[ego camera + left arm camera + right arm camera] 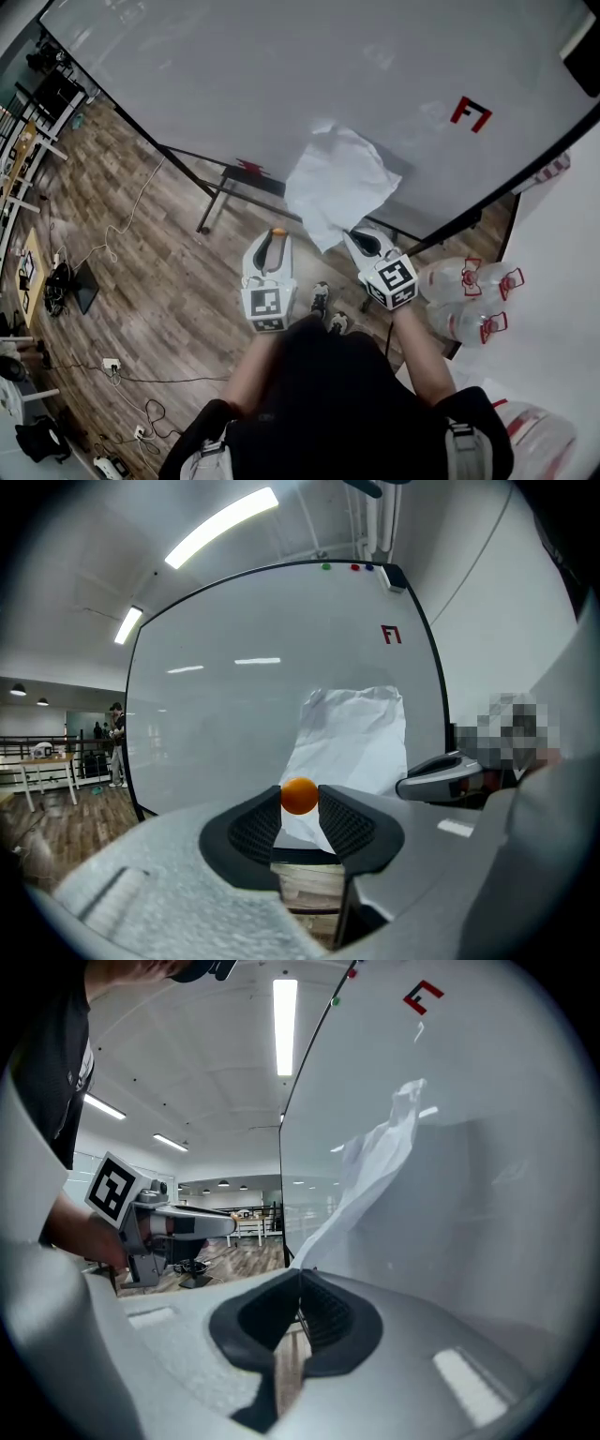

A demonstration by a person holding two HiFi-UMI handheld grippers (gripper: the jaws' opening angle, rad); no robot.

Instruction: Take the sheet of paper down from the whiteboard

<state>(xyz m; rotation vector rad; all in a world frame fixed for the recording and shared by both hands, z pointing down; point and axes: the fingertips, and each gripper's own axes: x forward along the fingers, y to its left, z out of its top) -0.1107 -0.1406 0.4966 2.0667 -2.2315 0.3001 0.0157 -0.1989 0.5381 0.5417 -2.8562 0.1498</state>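
Grips the sheet of paper (337, 183) by its bottom corner in the right gripper (300, 1281), jaws squeezed almost flat together on the thin edge, low in front of the whiteboard (234, 75). Holds that corner out from the whiteboard, leaving the crumpled sheet slanting up and back toward the board face, below and left of the red F-shaped mark (471, 113) on the whiteboard. No telling from here of the top edge: clinging to the whiteboard or merely leaning against it. Pinches a small orange ball (299, 796) at the very tips of the left gripper (275, 236), jaws standing fairly wide around it, just off the whiteboard and beside the sheet's lower edge. Probably the magnet meant for pinning paper, carried clear to leave the sheet unfastened. Seems nearly done: only needs the sheet brought fully away from the whiteboard. Calls for care with the one-corner hold, against swinging or tearing of the limp sheet.
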